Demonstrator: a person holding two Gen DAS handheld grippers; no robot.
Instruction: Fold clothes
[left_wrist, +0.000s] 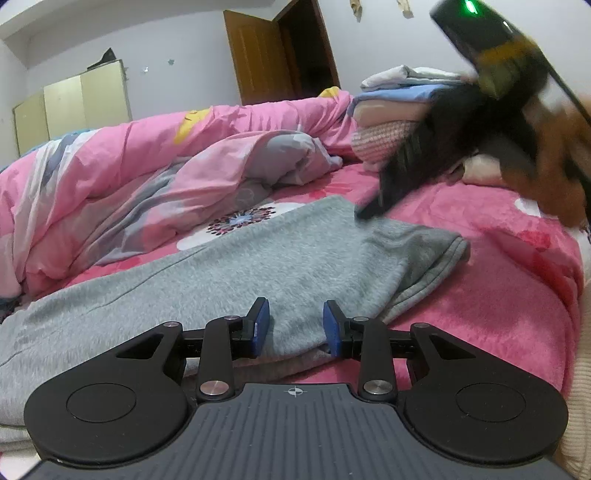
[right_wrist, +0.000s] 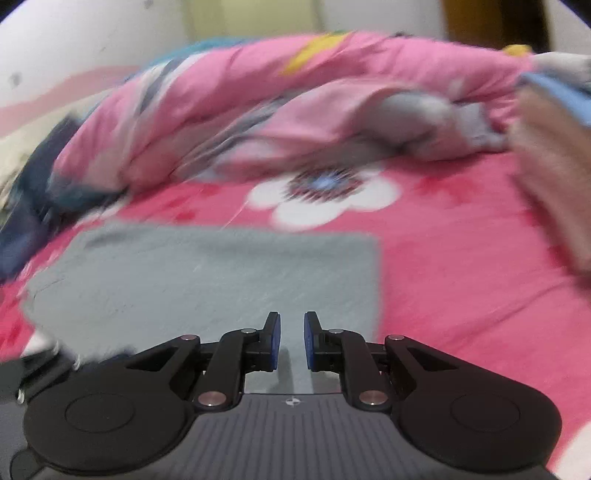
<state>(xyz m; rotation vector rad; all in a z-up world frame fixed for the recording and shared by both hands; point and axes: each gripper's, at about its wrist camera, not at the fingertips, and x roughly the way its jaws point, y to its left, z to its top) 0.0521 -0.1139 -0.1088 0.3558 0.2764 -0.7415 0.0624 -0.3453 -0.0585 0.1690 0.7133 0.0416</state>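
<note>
I see bare pink blanket to the right of the gray garment, so a gripper could slide in there. A big crumpled pink quilt blocks the far side. A stack of folded clothes stands at the far right (quite tall). The right gripper hangs over the garment's far corner.

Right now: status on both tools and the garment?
Left tool open, astride grey garment edge. Right tool narrow, empty, above it. Quilt bunched behind, clear.
</note>
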